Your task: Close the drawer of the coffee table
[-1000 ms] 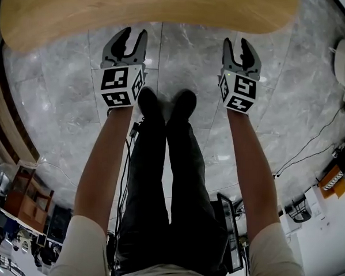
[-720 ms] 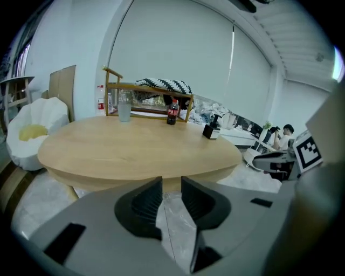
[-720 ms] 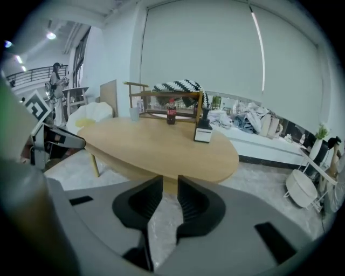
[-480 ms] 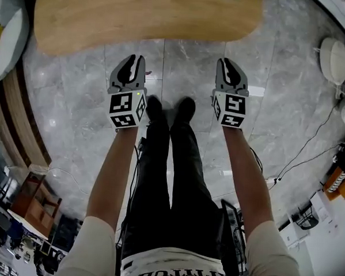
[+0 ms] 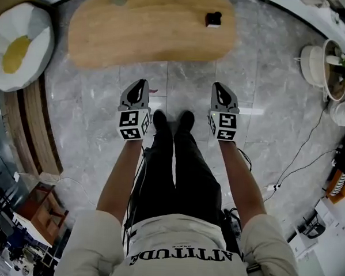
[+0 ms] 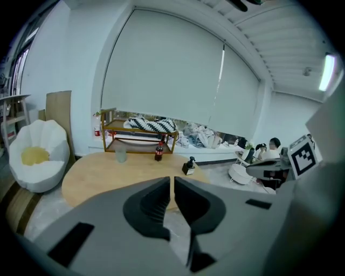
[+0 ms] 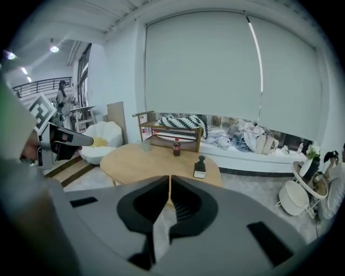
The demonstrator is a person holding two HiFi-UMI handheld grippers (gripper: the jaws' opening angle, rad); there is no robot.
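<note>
Left hand-held gripper (image 5: 139,84) jaws just closing, nearly together, empty; right hand-held gripper (image 5: 219,87) clenched, empty; both short of coffee table (image 5: 149,29)

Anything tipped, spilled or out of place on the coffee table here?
Nothing stands out. The cola bottle, glass and small black object stand upright on the coffee table, with no spill showing.

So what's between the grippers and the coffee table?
Bare marble floor, per the head view; the left gripper was just closing on nothing, right gripper shut, empty.
</note>
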